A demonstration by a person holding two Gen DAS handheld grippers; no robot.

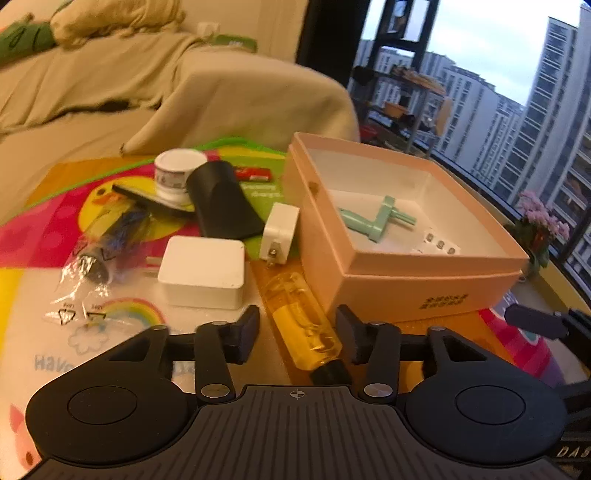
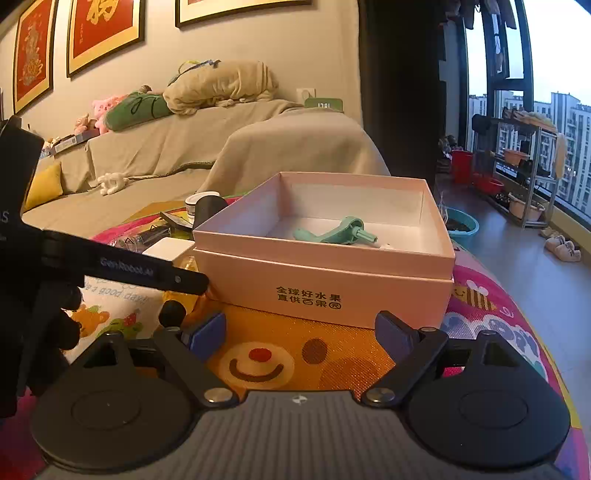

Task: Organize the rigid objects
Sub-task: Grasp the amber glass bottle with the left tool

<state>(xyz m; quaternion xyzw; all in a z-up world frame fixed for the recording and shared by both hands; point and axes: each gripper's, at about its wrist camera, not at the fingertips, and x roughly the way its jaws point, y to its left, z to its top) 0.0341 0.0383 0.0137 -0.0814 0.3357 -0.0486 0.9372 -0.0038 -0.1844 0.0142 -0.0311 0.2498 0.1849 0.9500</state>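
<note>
I am in a home living room. Past my desk stands a sofa [image 2: 207, 147] draped in a beige cover, with plush toys [image 2: 96, 110] and a green cushion [image 2: 136, 109] along its back. Framed red prints [image 2: 105, 33] hang on the far wall. To the right, a tall window [image 2: 561, 110] shows apartment towers, with a metal rack [image 2: 524, 162] and slippers [image 2: 561, 249] by it.

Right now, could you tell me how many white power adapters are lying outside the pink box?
2: a large square adapter near the left tongs, and a small plug adapter leaning beside the pink box. Others may be hidden.
</note>
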